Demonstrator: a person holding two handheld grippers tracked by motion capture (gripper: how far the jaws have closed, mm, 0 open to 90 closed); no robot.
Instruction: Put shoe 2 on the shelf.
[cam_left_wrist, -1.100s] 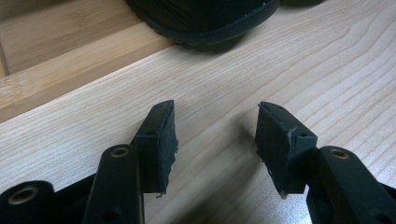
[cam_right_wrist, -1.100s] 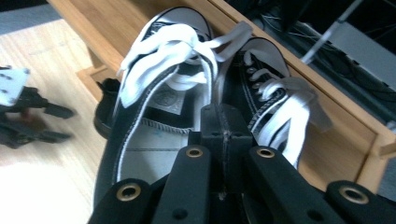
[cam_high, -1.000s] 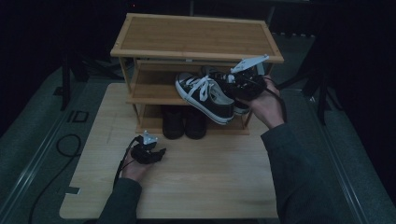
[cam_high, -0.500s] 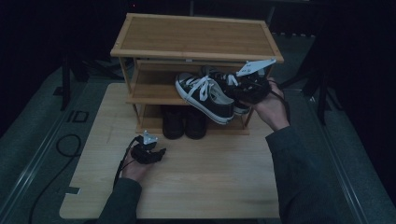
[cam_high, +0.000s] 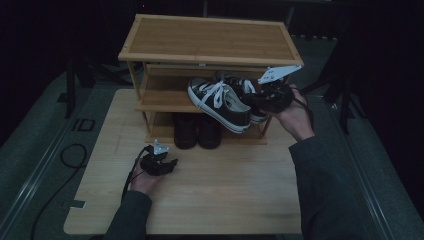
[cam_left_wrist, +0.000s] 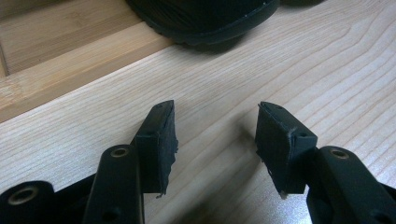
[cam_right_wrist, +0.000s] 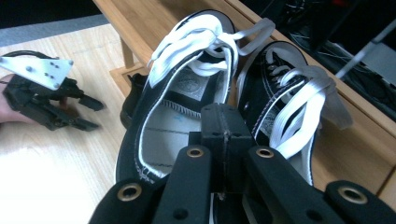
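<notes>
A pair of black sneakers with white laces hangs over the front of the wooden rack's middle shelf (cam_high: 160, 98). The near sneaker (cam_high: 220, 102) (cam_right_wrist: 173, 121) tilts off the edge; the other sneaker (cam_high: 248, 89) (cam_right_wrist: 285, 98) sits beside it. My right gripper (cam_high: 257, 100) (cam_right_wrist: 224, 123) is shut between them, pinching their adjoining heel collars. My left gripper (cam_high: 170, 164) (cam_left_wrist: 215, 135) (cam_right_wrist: 91, 114) rests low on the table, open, with nothing between its fingers.
The wooden shoe rack (cam_high: 210, 40) stands at the back of the light wooden table (cam_high: 225, 200). A pair of black shoes (cam_high: 197, 131) (cam_left_wrist: 205, 18) sits on its bottom shelf, just ahead of the left gripper. A cable (cam_high: 75, 155) trails off the table's left side.
My right gripper and the sneakers have shifted slightly to the right and down. The left gripper has stayed where it was.
</notes>
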